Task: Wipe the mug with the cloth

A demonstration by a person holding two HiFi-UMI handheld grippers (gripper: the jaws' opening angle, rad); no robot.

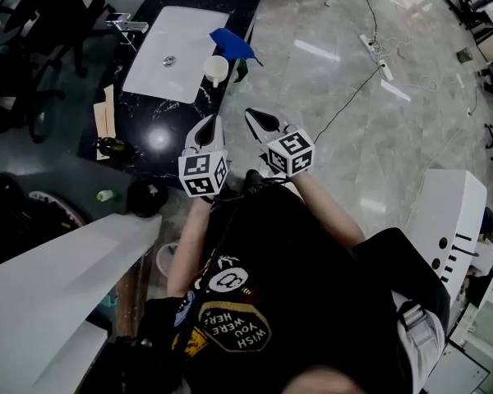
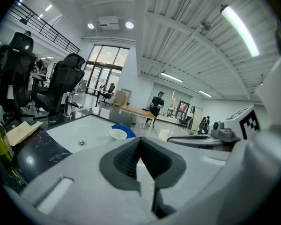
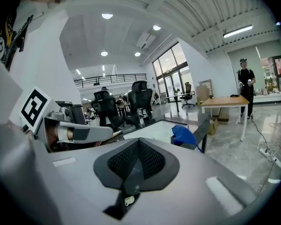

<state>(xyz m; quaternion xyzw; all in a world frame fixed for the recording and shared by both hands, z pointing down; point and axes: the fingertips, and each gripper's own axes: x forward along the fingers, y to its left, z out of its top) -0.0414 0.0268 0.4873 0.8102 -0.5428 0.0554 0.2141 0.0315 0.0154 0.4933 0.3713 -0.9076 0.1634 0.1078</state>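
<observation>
A white mug stands on the dark marble counter, at the right edge of a white basin. A blue cloth lies bunched just behind the mug at the counter's right edge. My left gripper and right gripper hover side by side in front of the counter, short of the mug, and both are shut with nothing in them. The left gripper view shows its closed jaws with the mug and cloth beyond. In the right gripper view the closed jaws point towards the cloth.
A green bottle lies near the counter's front left, with brown paper beside it. A faucet stands behind the basin. Black office chairs crowd the left. Cables and a power strip run over the floor at right.
</observation>
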